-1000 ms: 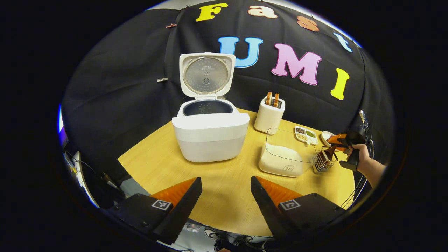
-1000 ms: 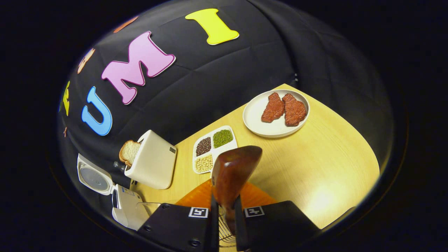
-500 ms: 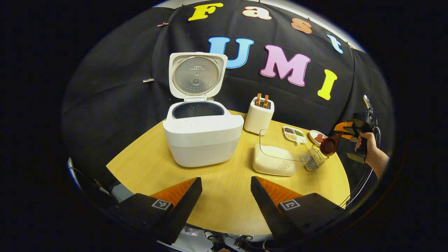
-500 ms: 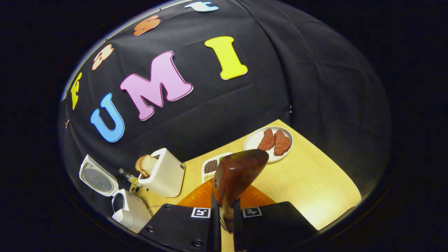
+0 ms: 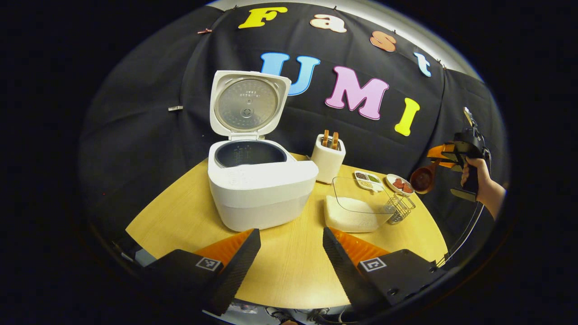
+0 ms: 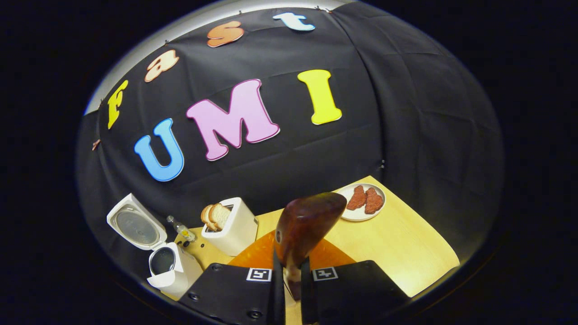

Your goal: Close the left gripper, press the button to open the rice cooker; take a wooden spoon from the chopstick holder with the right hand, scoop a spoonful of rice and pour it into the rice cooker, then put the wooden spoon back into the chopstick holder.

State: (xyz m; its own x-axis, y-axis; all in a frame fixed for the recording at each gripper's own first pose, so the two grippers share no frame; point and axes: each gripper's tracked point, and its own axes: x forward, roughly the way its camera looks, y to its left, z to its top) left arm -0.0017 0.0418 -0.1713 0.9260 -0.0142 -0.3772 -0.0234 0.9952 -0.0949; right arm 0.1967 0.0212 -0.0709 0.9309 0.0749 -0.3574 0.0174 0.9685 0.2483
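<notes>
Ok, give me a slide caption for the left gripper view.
Cooker open; right tool holds spoon above holder.

A white rice cooker and white toaster stand on the yellow wood-grain table; the wooden spoon is glossy reddish-brown.

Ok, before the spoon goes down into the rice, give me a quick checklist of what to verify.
1. Rice cooker lid up, pot exposed: ok.
2. Wooden spoon pinched between the right gripper fingers: ok.
3. Spoon lifted out of the chopstick holder: ok.
4. Rice container open on top: ok, no lid seen.
5. Spoon bowl empty: ok, nothing in it in the left gripper view.
6. Left gripper open, low at the table's near edge, away from the rice: ok.
</notes>
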